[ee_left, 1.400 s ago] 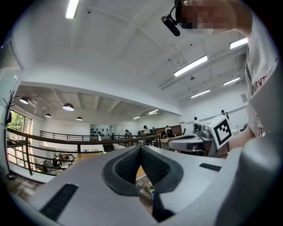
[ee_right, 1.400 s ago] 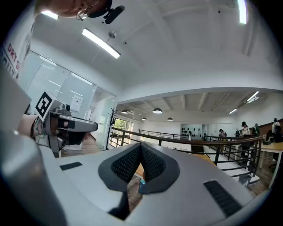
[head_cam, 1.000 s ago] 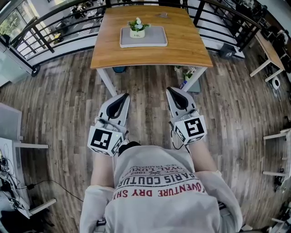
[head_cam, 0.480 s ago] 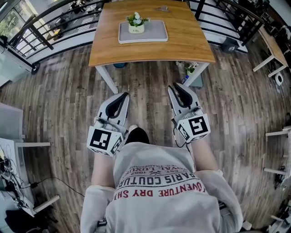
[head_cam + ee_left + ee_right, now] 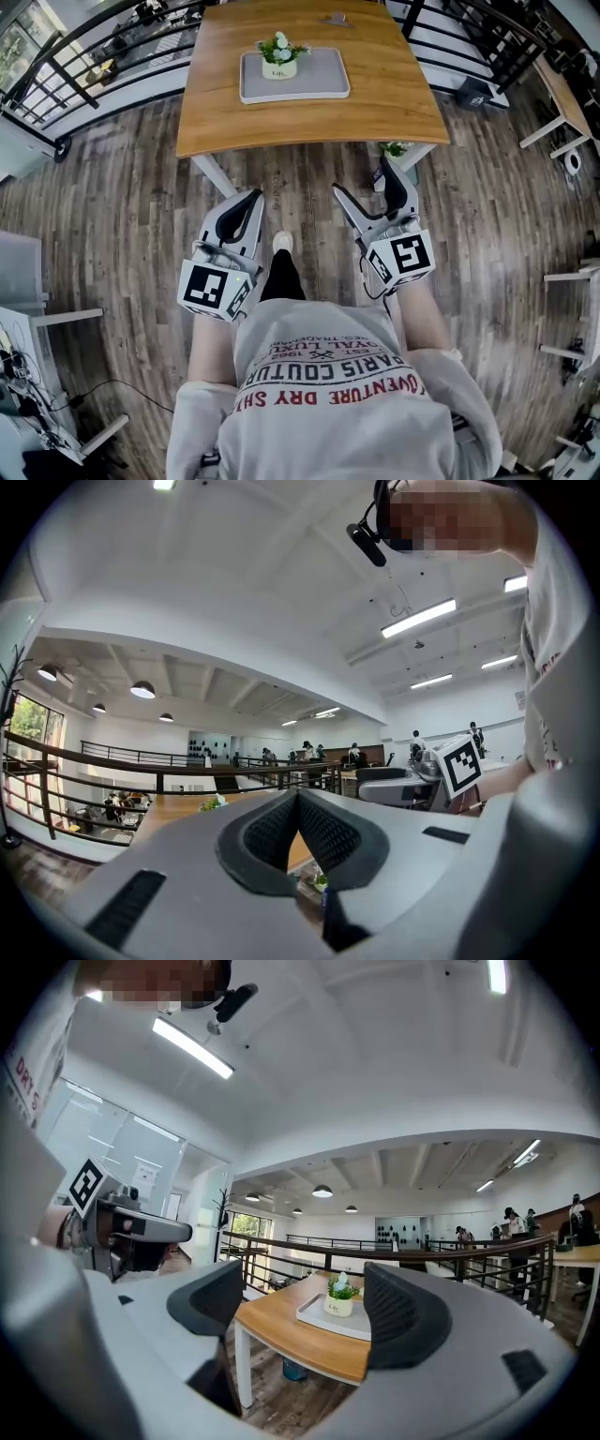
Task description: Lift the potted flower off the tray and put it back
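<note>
Right gripper [image 5: 362, 178] jaws, shut before, are opening.

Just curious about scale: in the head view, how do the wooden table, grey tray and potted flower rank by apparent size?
1. wooden table
2. grey tray
3. potted flower
They sit together, so nearness to the camera hardly skews this.

Open wood floor [image 5: 309, 202] is lying between the person and the near edge of the wooden table [image 5: 309, 117]. The tabletop is lying bare around the tray [image 5: 319, 84], with only the potted flower [image 5: 279, 58] rising at the tray's far left. A black railing [image 5: 75, 82] is hemming the table's left and right sides.
</note>
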A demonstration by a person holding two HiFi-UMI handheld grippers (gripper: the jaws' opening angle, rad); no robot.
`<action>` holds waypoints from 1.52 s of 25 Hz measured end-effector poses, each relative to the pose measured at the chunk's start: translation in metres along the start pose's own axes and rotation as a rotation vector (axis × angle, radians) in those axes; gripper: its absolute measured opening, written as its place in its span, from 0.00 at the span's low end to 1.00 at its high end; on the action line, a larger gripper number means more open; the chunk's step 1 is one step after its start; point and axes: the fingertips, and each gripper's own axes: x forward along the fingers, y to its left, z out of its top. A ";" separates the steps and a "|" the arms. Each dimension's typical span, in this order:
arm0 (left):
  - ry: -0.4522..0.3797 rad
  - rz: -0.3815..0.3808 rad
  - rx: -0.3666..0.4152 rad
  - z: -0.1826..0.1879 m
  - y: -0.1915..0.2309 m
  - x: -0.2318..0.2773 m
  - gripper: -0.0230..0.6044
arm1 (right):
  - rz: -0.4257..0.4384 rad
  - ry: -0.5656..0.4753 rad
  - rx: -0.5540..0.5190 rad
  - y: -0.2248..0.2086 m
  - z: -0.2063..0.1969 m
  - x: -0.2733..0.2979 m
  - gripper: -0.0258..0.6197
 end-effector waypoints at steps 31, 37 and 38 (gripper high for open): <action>0.031 0.040 -0.012 -0.003 0.257 0.274 0.06 | 0.192 0.206 -0.040 -0.155 -0.058 0.350 0.65; 0.055 0.107 -0.029 -0.015 0.275 0.316 0.06 | 0.376 0.356 -0.113 -0.179 -0.109 0.394 0.66; 0.070 0.120 -0.040 -0.021 0.278 0.321 0.06 | 0.403 0.386 -0.125 -0.182 -0.121 0.401 0.66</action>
